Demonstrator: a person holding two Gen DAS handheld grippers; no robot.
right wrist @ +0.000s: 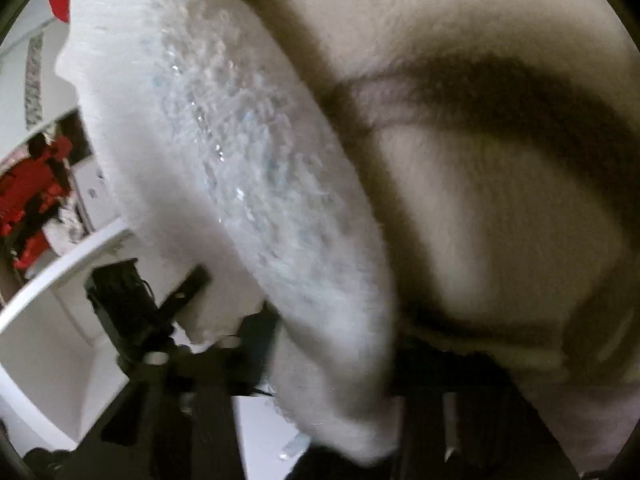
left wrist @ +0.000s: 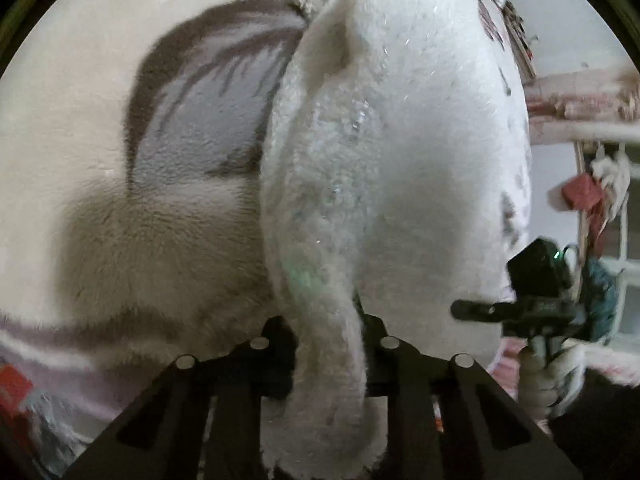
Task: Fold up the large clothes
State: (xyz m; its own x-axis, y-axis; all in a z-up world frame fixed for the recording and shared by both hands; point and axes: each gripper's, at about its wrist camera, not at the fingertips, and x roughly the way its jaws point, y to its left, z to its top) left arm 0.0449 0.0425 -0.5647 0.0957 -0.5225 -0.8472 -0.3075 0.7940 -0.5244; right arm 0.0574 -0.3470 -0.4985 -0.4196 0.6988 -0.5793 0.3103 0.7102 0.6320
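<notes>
Both grippers — left gripper (left wrist: 326, 344) and right gripper (right wrist: 332, 344) — clench the white fleece garment (left wrist: 392, 152), hanging lengthwise between them, neither nearer.

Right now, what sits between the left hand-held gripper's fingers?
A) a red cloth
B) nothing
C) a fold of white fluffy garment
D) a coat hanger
C: in the left wrist view, a fold of the white fluffy garment runs down between the left hand-held gripper fingers.
</notes>
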